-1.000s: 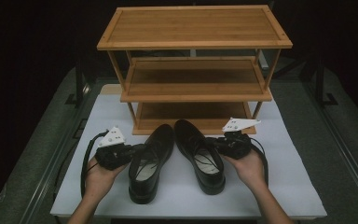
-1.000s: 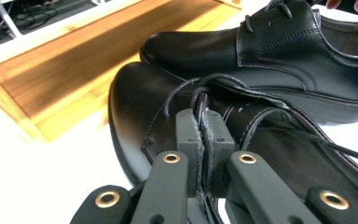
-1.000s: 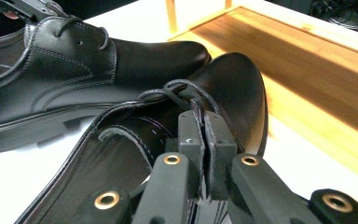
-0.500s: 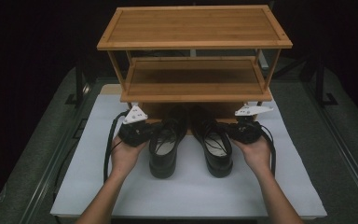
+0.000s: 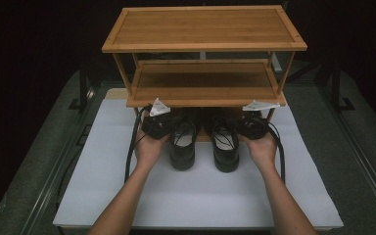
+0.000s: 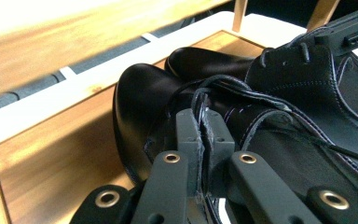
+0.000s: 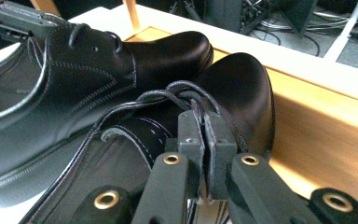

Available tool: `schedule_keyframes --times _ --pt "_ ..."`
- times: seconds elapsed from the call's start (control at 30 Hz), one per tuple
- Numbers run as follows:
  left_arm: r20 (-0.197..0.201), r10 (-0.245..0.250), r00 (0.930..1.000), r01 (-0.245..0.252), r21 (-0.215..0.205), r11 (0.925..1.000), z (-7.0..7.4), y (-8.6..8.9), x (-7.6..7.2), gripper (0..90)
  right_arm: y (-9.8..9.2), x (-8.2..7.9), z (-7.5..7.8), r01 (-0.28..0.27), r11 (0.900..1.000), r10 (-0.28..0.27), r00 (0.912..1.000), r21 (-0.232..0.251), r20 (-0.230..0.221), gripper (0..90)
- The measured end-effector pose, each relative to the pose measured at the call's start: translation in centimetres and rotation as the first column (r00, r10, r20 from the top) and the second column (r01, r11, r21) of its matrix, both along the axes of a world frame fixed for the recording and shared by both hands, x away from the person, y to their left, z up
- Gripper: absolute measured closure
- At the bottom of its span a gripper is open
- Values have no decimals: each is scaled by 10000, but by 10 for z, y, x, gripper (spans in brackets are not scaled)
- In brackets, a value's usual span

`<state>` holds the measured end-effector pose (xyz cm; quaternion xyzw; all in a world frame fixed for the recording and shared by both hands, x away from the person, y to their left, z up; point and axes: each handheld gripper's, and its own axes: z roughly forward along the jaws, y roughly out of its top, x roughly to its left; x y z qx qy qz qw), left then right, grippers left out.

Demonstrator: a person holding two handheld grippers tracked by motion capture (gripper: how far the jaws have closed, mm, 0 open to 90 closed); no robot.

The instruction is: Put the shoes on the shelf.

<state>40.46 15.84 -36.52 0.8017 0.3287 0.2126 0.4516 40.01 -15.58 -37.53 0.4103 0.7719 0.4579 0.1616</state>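
While jaws pinch their edges, both shoes [image 5: 203, 142] sit half-shelved.

left shoe [image 5: 182, 144] beside right shoe [image 5: 224, 145] | toes on rack [image 5: 204, 98] bottom shelf | rack on table [image 5: 103, 171]

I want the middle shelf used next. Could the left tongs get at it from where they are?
Probably not yet. The left tongs are shut on the left shoe, its toe under the middle shelf on the bottom board. The shelf itself lies bare and open in front.
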Motion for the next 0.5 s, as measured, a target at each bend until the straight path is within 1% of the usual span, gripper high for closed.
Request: schedule_keyframes --times 0.03,0.07,0.1,0.13,0.17,0.2,0.23,0.27,0.33,0.4,0.43,0.5 --pt "56 66 10000 -67 126 9999 -1 -4 4 876 1 5 0 149 9999 -149 9999 -12 19 869" --pt "56 66 10000 -67 126 9999 -1 -4 4 876 1 5 0 149 9999 -149 9999 -12 19 869" --pt "146 82 9999 -86 256 9996 -2 -6 6 876 1 9 0 299 9996 -299 9995 9 115 869" --pt "182 148 9997 -153 273 9995 -2 -8 7 876 1 9 0 299 9996 -299 9995 9 115 869" --pt "264 222 9994 -232 384 9990 -3 -10 9 876 2 11 0 419 9991 -420 9989 47 206 869" --pt "264 222 9994 -232 384 9990 -3 -10 9 876 2 11 0 419 9991 -420 9989 47 206 869" --pt "332 322 9989 -334 355 9988 -4 -12 11 876 2 12 0 460 9989 -461 9987 51 198 869" --pt "381 378 9986 -391 348 9986 -6 -13 13 876 4 15 0 591 9983 -590 9979 -8 255 869" --pt "456 512 9976 -531 420 9977 -8 -15 15 876 5 17 1 658 9978 -657 9975 -3 244 869" --pt "427 635 9971 -650 344 9973 -11 -16 17 876 7 19 1 707 9975 -708 9971 54 275 869" --pt "488 682 9965 -702 405 9967 -12 -17 18 876 8 20 1 726 9974 -727 9969 31 312 869" --pt "535 728 9959 -750 398 9964 -13 -17 18 875 10 22 0 804 9968 -804 9960 30 377 868"
